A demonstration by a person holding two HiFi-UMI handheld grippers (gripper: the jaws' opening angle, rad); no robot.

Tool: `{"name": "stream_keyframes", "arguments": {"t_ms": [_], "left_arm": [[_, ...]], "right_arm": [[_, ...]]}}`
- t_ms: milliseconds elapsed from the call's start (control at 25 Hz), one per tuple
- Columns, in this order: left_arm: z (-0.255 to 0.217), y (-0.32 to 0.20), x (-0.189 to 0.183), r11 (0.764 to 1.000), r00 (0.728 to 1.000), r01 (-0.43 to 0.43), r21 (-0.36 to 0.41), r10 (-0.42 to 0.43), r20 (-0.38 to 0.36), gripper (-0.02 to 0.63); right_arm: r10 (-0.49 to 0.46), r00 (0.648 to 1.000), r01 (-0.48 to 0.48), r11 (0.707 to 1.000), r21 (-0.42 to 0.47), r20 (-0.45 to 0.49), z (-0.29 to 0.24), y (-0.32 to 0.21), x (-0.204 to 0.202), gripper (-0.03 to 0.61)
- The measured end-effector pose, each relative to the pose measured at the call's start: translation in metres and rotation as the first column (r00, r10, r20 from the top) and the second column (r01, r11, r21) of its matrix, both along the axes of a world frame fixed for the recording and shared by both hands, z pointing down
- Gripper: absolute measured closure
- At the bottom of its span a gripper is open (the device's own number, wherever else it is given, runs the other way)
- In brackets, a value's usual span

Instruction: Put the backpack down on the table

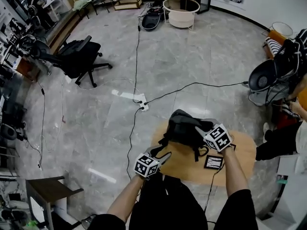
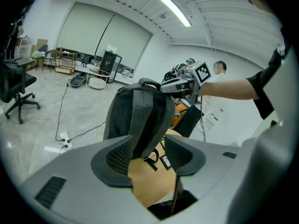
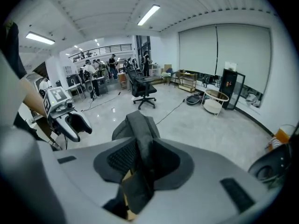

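A grey marble floor (image 1: 192, 66) is taking up most of the head view, with a light wooden table (image 1: 180, 169) lying just in front of the person. A black chair (image 1: 79, 59) is standing well apart from it, far off to the left. The black backpack (image 1: 184, 128) is standing upright on the table's far left part, its base seeming to rest on the wood, though the contact itself is hard to make out. The left gripper (image 1: 160, 158) is pointing at the backpack's near side from low down. In its own view its jaws are standing wide apart, with the backpack (image 2: 140, 111) rising just beyond them and nothing pressed between the pads. The right gripper (image 1: 201, 128) is reaching in at the backpack's top from the right. In its own view the jaws are standing narrow and closing on a dark strap (image 3: 140, 129), which is running up between the pads from the backpack (image 3: 122, 129). A small black-framed card (image 1: 214, 162) is lying flat on the table, near the right forearm and apart from the backpack. A white power strip (image 1: 142, 104) is lying on the floor beyond the table, with black cables running away from it.
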State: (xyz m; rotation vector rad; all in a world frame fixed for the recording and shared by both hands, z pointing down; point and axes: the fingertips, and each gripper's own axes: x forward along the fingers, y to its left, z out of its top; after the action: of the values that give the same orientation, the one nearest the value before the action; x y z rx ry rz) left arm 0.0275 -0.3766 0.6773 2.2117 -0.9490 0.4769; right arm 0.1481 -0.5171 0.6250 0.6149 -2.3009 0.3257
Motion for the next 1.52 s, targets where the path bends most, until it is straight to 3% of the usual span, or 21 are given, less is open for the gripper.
{"name": "stream_keyframes", "arguments": {"t_ms": [400, 640, 920, 1280, 1520], "left_arm": [[-0.012, 0.018, 0.005, 0.996, 1.0, 0.012, 0.084, -0.013, 0.009, 0.427], [-0.016, 0.054, -0.014, 0.992, 0.998, 0.018, 0.128, -0.025, 0.056, 0.569], [-0.014, 0.128, -0.031, 0.995, 0.999, -0.043, 0.095, 0.041, 0.029, 0.575], [-0.003, 0.231, -0.077, 0.996, 0.997, -0.08, 0.049, 0.079, 0.021, 0.575], [0.02, 0.258, -0.093, 0.997, 0.997, -0.075, 0.029, 0.074, 0.023, 0.575]], "right_arm": [[-0.078, 0.997, 0.078, 0.997, -0.023, -0.004, 0.007, 0.072, -0.022, 0.471], [-0.066, 0.998, 0.066, 0.998, 0.0, -0.02, 0.01, 0.138, -0.037, 0.471], [0.0, 0.999, -0.001, 1.0, -0.02, -0.052, 0.029, 0.219, -0.05, 0.468], [0.021, 0.989, -0.037, 0.994, -0.106, -0.148, 0.108, 0.348, -0.078, 0.468], [0.042, 0.977, -0.077, 0.983, -0.164, -0.208, 0.19, 0.387, -0.088, 0.479]]}}
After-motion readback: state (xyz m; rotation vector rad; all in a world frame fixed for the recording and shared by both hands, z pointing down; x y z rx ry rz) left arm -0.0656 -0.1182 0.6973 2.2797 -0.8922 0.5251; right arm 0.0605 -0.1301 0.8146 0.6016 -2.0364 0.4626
